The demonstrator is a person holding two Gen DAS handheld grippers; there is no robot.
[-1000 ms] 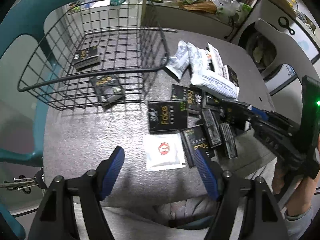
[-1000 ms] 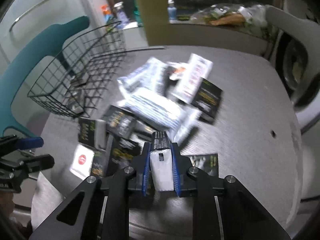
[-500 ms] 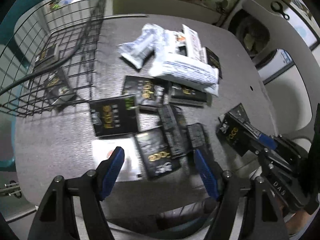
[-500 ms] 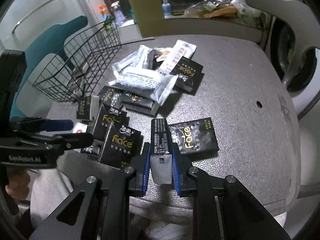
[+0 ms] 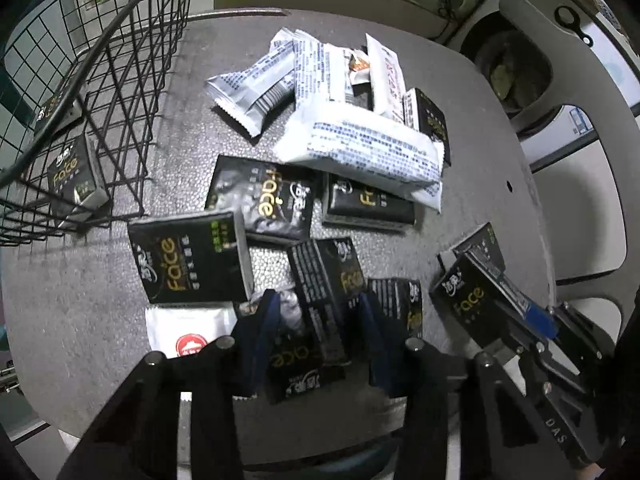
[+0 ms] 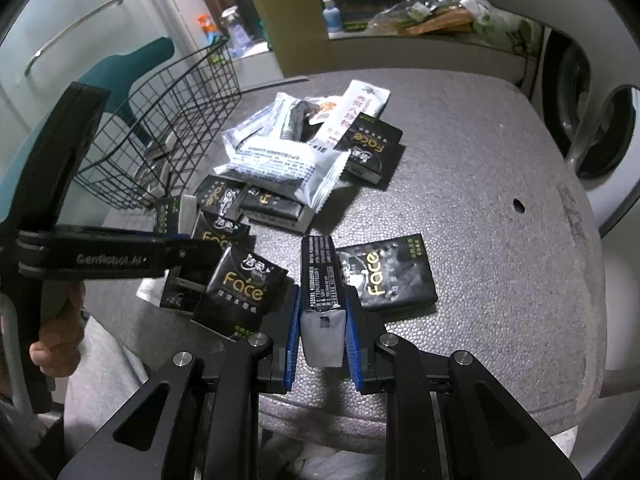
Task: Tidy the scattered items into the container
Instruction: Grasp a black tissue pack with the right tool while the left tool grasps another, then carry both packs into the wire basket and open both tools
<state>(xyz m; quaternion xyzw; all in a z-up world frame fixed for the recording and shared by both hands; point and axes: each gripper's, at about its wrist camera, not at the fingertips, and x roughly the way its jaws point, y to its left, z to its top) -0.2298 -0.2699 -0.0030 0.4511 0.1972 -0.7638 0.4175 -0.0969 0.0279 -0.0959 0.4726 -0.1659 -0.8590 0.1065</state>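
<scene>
Several black "Face" tissue packs (image 5: pixel 192 258) and white snack packets (image 5: pixel 360 152) lie scattered on the grey table (image 6: pixel 500 152). A black wire basket (image 5: pixel 120 80) at the left holds two black packs (image 5: pixel 74 176). My left gripper (image 5: pixel 316 320) is open, its jaws either side of a black pack (image 5: pixel 320 300) near the front edge. My right gripper (image 6: pixel 322 320) is shut on a black pack (image 6: pixel 320 276) held on edge just above the table; it also shows in the left wrist view (image 5: pixel 480 280). Another black pack (image 6: pixel 386 276) lies flat beside it.
A white sachet with a red mark (image 5: pixel 186 332) lies at the front left. A teal chair (image 6: pixel 132 64) stands behind the basket. A grey chair (image 6: pixel 580 40) stands at the right. A counter with bags (image 6: pixel 432 16) runs along the back.
My left gripper has moved forward and down over the packs, its jaws now around one black pack. My right gripper keeps its pack and has moved little.
</scene>
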